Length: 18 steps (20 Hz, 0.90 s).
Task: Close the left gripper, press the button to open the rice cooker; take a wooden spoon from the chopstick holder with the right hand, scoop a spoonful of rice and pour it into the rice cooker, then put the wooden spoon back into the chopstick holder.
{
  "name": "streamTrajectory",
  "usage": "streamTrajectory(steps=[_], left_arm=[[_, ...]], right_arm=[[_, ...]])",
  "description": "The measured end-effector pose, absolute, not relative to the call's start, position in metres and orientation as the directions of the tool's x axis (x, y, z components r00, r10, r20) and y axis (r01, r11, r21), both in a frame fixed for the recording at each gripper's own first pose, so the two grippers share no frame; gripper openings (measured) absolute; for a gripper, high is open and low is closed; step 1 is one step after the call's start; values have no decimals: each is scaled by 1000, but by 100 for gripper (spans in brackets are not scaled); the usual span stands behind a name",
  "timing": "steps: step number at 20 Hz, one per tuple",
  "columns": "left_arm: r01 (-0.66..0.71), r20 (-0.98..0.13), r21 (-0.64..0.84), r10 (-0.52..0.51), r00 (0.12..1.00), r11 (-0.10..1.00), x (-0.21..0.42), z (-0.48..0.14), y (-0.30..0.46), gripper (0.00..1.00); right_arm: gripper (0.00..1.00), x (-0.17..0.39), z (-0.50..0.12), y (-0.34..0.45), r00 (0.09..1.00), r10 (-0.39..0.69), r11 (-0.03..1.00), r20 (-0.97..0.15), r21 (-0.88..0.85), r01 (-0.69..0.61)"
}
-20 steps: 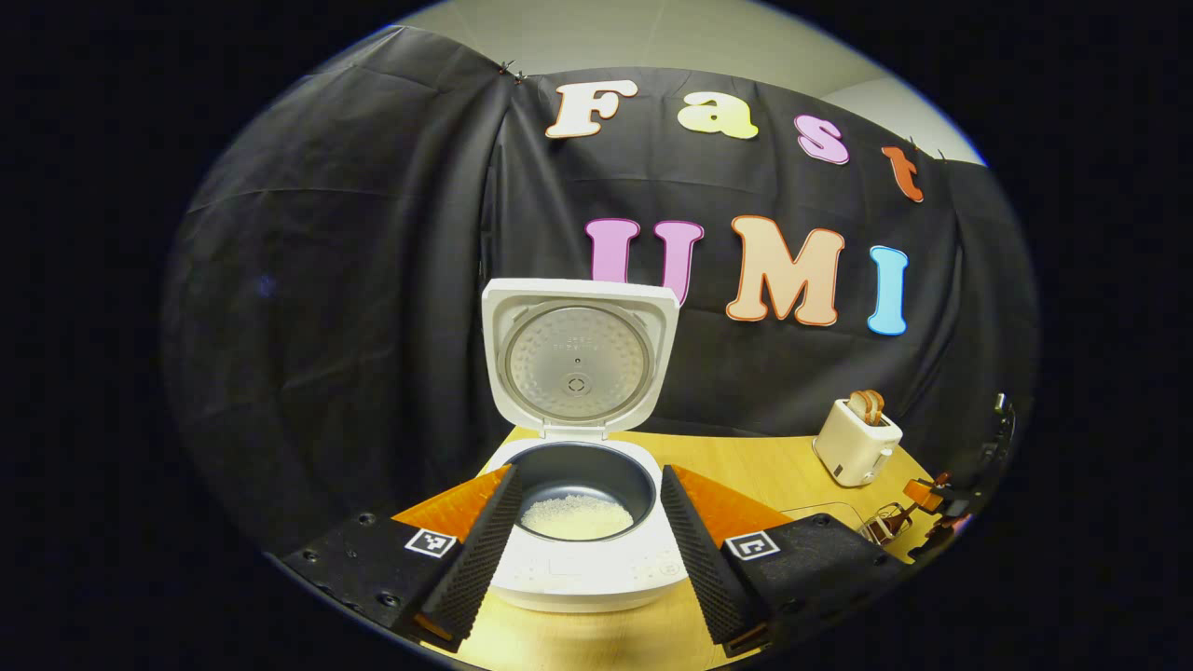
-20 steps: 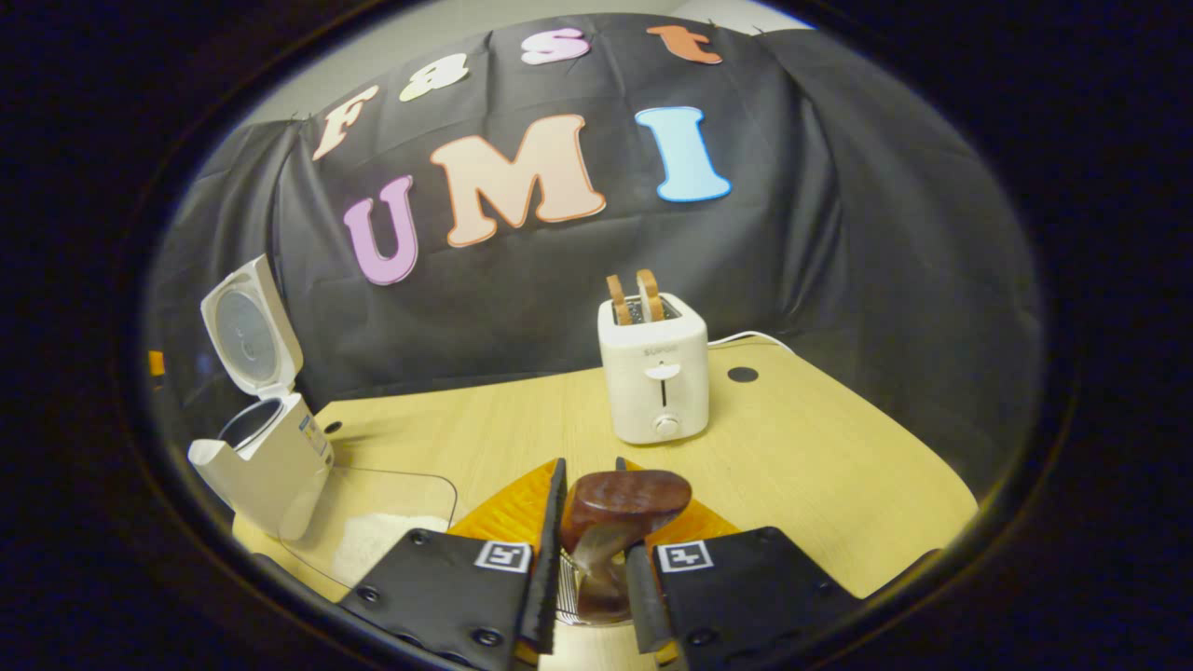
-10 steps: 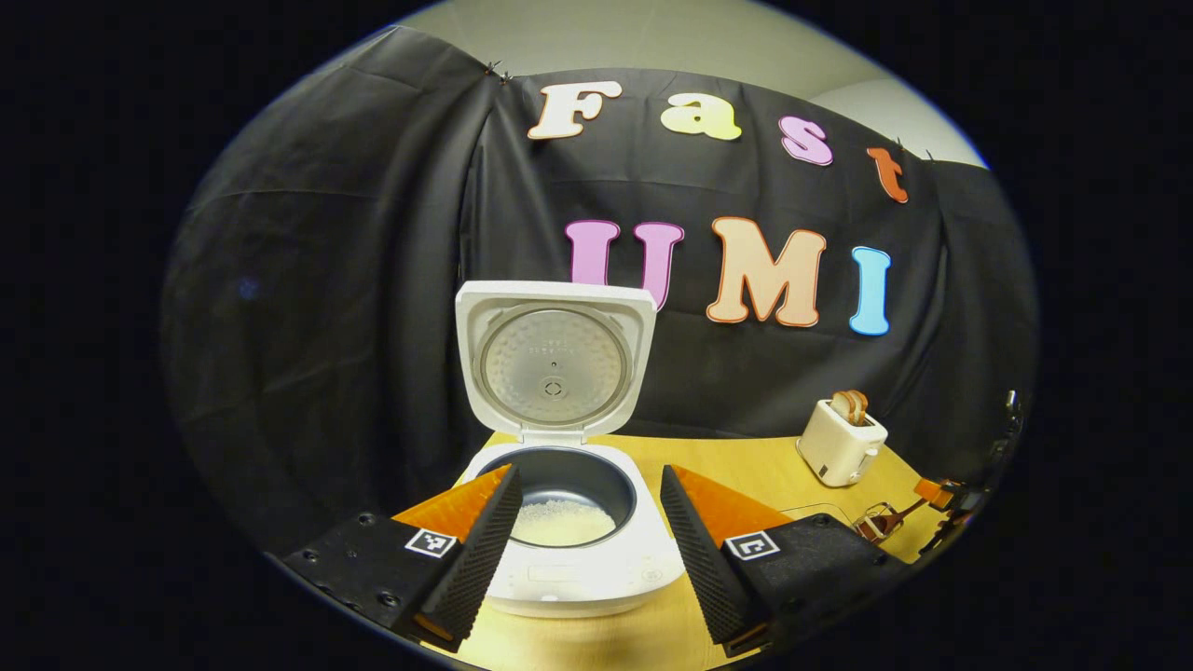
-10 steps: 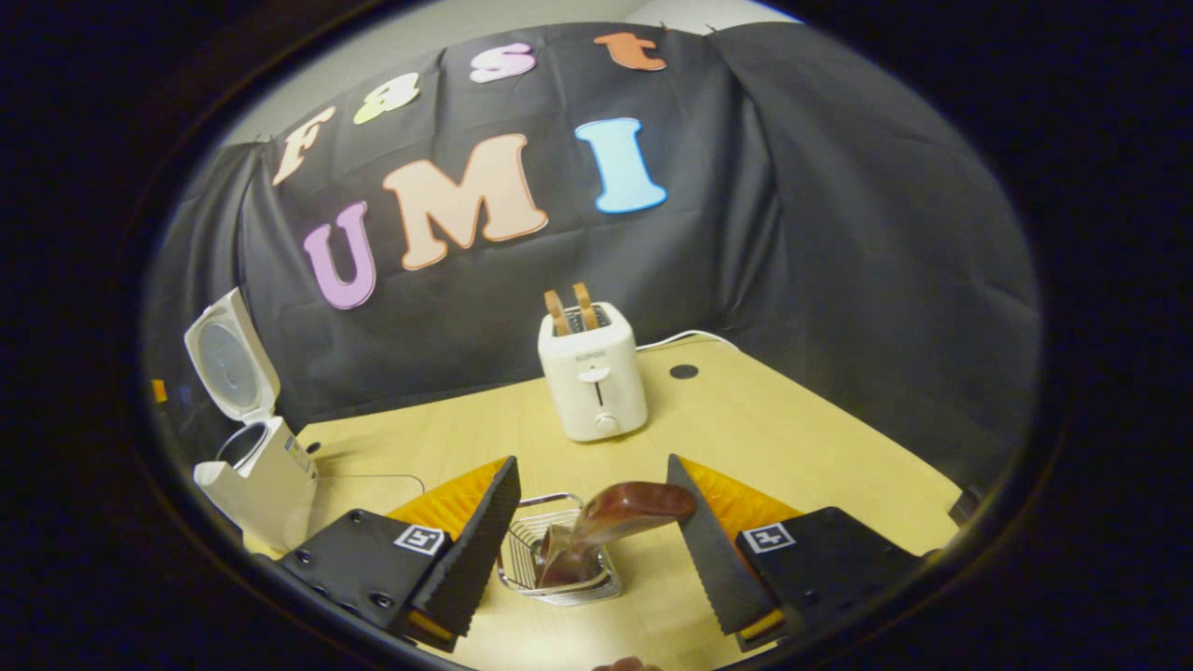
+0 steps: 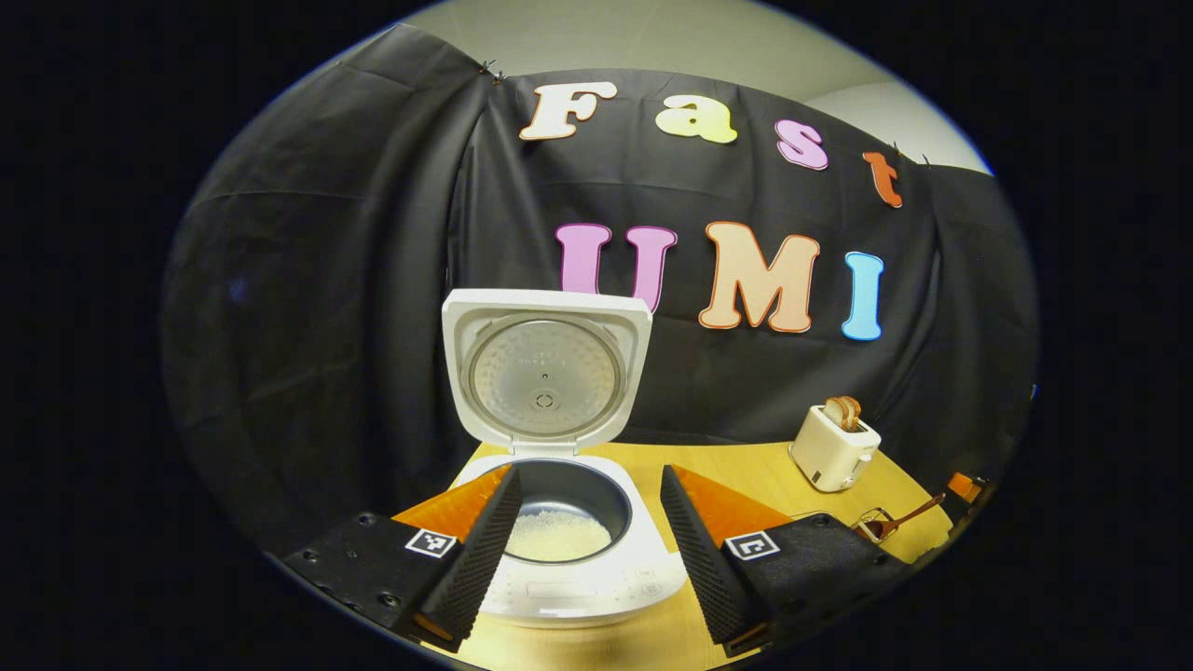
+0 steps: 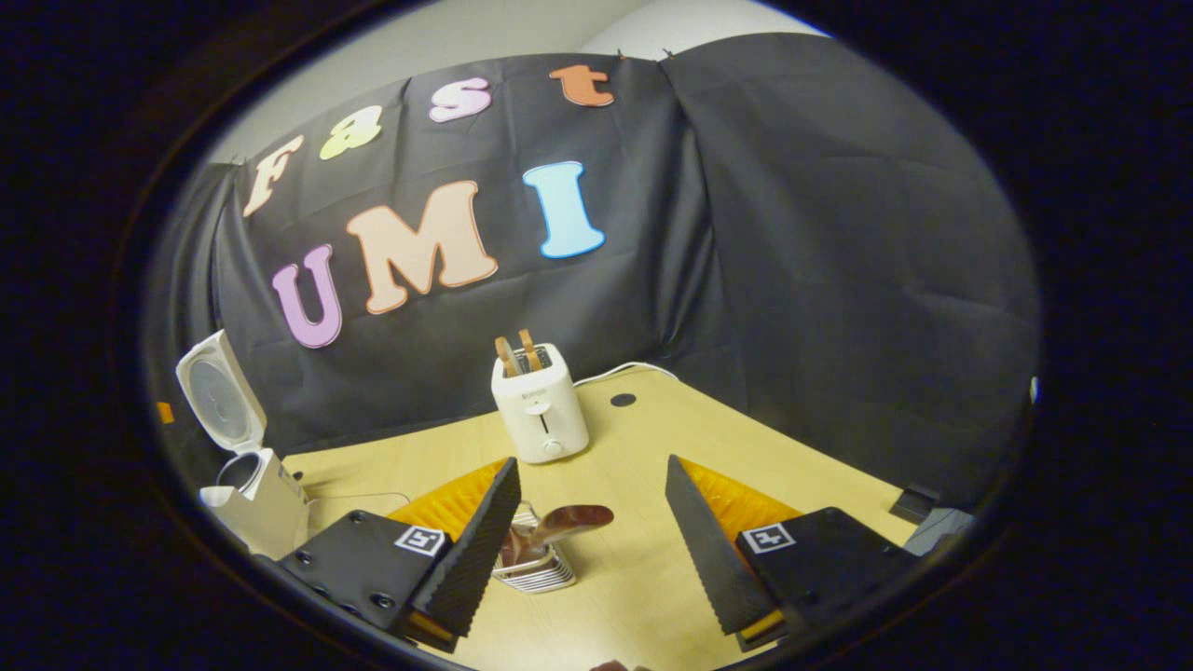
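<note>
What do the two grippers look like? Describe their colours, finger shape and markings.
Both match. The left gripper has two black fingers with ribbed inner pads, tapering to points, orange panels on their outer sides, and black screwed base blocks, each bearing a small square black-and-white marker. The right gripper has the same build.

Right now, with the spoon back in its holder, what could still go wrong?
The wooden spoon leans far out of the chopstick holder; it may tip the light holder or slide out. The open right tool is close and could knock it when moving. The rice cooker lid stands open, so rice stays exposed.
</note>
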<state>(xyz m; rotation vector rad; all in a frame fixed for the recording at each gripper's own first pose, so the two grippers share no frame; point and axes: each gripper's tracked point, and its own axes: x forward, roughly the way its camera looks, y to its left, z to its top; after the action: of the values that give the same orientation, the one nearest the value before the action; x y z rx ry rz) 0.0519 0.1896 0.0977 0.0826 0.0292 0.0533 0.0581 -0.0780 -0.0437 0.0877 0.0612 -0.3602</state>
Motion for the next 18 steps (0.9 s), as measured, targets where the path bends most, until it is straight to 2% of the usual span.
streamTrajectory(steps=[7, 14, 15, 16, 17, 18], left_arm=[[-26, 19, 115, 24, 1000, 993, 76, 138, 197, 88], [-7, 98, 113, -4, 995, 994, 132, 211, 208, 88], [-8, 104, 115, -4, 995, 993, 141, 219, 211, 84], [-3, 112, 114, -10, 994, 993, 150, 227, 212, 84], [-2, 116, 112, -11, 993, 994, 159, 235, 214, 88], [-2, 120, 109, -11, 993, 994, 168, 244, 216, 87]], right_arm=[[99, 38, -30, -37, 941, -332, 937, -59, 98, 337], [100, 27, -26, -4, 947, -313, 945, -67, 74, 318], [100, 25, -27, 2, 949, -306, 947, -71, 80, 311], [97, 24, -28, 8, 951, -301, 948, -75, 80, 307], [98, 22, -29, 12, 951, -299, 949, -79, 76, 305], [98, 20, -30, 17, 952, -295, 951, -84, 70, 301]])
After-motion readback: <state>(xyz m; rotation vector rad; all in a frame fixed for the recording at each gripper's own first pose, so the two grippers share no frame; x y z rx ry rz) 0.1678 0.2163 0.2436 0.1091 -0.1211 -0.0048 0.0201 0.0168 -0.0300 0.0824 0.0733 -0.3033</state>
